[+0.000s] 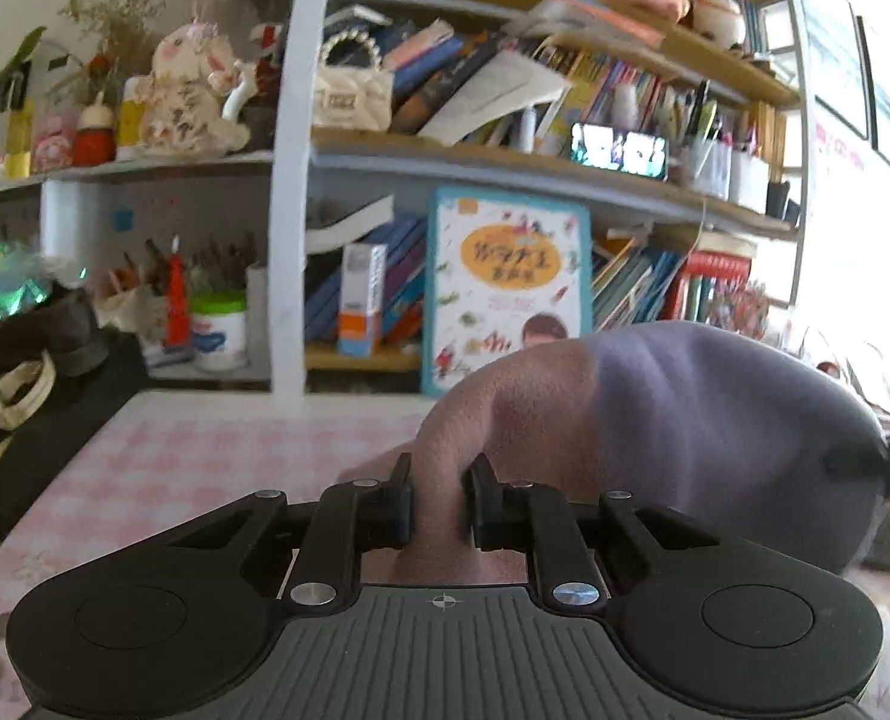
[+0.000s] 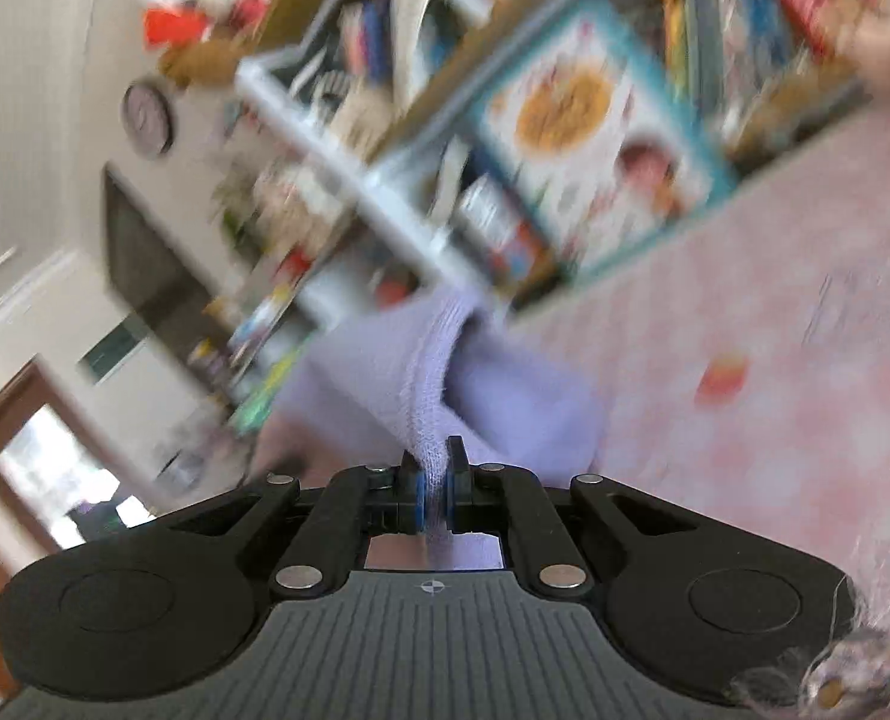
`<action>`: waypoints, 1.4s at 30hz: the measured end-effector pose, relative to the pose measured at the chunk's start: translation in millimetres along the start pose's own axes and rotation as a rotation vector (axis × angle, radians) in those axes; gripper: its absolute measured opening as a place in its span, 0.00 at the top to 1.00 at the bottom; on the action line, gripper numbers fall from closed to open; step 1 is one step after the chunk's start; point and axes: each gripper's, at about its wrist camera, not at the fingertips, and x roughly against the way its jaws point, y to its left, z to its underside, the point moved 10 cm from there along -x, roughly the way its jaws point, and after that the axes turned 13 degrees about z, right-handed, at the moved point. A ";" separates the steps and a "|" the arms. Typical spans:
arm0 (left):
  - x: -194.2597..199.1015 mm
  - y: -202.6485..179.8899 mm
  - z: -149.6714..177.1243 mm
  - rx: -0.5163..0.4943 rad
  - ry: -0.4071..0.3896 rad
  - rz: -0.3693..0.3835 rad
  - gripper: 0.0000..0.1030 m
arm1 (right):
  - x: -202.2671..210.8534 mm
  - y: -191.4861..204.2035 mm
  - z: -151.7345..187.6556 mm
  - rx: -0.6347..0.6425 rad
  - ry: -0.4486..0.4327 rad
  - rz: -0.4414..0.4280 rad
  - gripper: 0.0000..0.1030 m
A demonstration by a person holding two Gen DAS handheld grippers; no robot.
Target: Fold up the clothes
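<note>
Garment (image 1: 655, 420), pink and lavender knit: raised over pink checked tablecloth (image 1: 204, 450); left gripper (image 1: 438, 468) and right gripper (image 2: 432, 450) each clamped on its fabric.

The table (image 1: 204, 450) stands in front of a bookshelf (image 1: 291, 180). A picture book (image 1: 505, 294) stands upright at the back edge of the table and leans against the shelf. Left of the book, in the shelf, a small box (image 1: 360, 300) stands before a row of books. On the shelf board above, to the right, lies a phone (image 1: 619, 151). A garment (image 1: 685, 420) is raised above the table, in front of the picture book and to its right. The left gripper (image 1: 438, 492) grips one fold of it, and the right gripper (image 2: 435, 474) grips its edge.
</note>
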 end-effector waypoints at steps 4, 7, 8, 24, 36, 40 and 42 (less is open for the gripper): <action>7.7 24.7 22.0 0.031 0.067 -0.044 0.82 | -10.0 22.4 55.9 0.061 0.182 -0.099 0.93; 10.9 34.4 39.2 0.053 0.107 -0.066 0.81 | -19.1 31.8 70.9 0.109 0.232 -0.059 0.43; 12.5 36.4 42.2 0.061 0.108 -0.067 0.80 | -21.1 31.6 68.3 0.108 0.226 -0.037 0.24; 15.9 41.2 52.8 0.119 0.099 -0.060 0.83 | -116.4 1.6 24.4 -0.257 0.255 -0.001 0.81; 1.8 -51.8 25.3 -0.035 0.038 0.245 0.64 | 7.2 25.2 -136.6 -0.146 -0.304 -0.025 0.90; 6.0 -62.5 17.0 -0.028 -0.014 0.300 0.63 | 68.0 72.0 -205.4 0.028 -0.519 0.008 0.90; 9.2 -61.3 16.3 -0.012 -0.026 0.309 0.63 | 88.7 98.1 -227.3 0.097 -0.591 -0.014 0.90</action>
